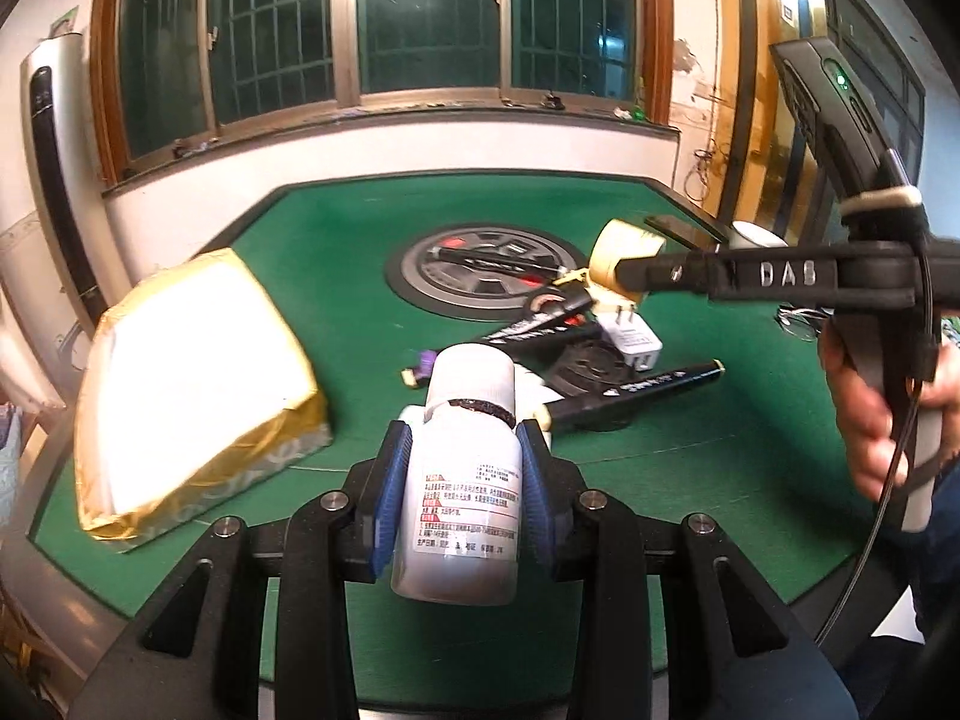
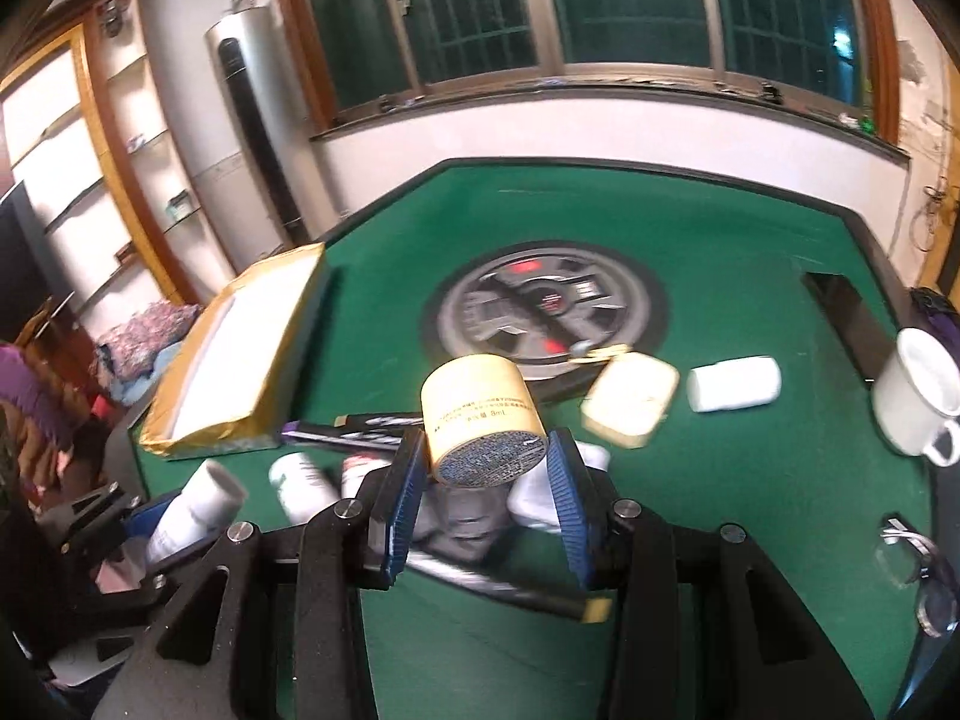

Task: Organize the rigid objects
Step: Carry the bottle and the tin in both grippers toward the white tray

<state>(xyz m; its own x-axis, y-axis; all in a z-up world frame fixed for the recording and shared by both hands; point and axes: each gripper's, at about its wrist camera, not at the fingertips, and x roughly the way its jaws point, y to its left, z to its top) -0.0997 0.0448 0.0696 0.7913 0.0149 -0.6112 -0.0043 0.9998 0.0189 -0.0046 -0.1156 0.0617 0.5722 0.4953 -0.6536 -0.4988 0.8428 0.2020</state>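
My left gripper point(image 1: 465, 444) is shut on a white pill bottle point(image 1: 462, 492) with a printed label, held upright above the green table point(image 1: 336, 264). My right gripper point(image 2: 486, 450) is shut on a short yellow cylinder point(image 2: 480, 414), lifted over the pile and tilted toward the camera. The left wrist view shows that yellow cylinder point(image 1: 621, 258) at the tip of the right gripper's black fingers point(image 1: 672, 273). Below lie black markers point(image 1: 636, 387), a white charger plug point(image 1: 630, 339) and more white bottles point(image 2: 303, 489). An open gold-edged box point(image 1: 192, 384) sits at the left.
A round grey hub point(image 2: 540, 306) marks the table's centre. A flat yellow tin point(image 2: 630, 396) and a lying white bottle point(image 2: 735, 384) rest right of it. A white mug point(image 2: 918, 390), a dark phone point(image 2: 852, 312) and glasses point(image 2: 924, 576) line the right edge.
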